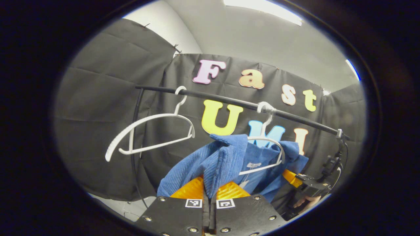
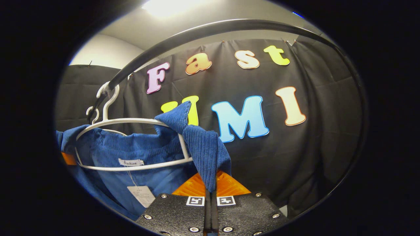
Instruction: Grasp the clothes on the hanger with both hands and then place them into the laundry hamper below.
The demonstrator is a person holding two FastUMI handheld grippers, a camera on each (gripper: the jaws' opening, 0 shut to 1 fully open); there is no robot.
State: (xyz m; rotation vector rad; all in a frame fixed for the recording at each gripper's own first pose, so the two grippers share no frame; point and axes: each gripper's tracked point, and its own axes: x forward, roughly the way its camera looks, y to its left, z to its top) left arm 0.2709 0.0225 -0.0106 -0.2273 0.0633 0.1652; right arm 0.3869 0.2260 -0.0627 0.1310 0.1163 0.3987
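Observation:
A blue corduroy garment (image 1: 226,157) hangs from a white hanger (image 1: 279,147) on the black rail (image 1: 229,100). In the left gripper view my left gripper (image 1: 209,193) is shut on one shoulder of the cloth, pinched between its fingers. In the right gripper view my right gripper (image 2: 211,186) is shut on the other shoulder of the garment (image 2: 203,147), lifted off the end of the hanger (image 2: 131,123). The right gripper and the hand holding it (image 1: 306,191) show past the garment in the left gripper view. A white tag (image 2: 141,195) hangs inside the collar.
A bare white hanger (image 1: 149,131) hangs on the rail to the left of the garment. The rail (image 2: 203,32) arcs overhead in the right gripper view. The rail's black upright (image 1: 134,131) stands at the left.

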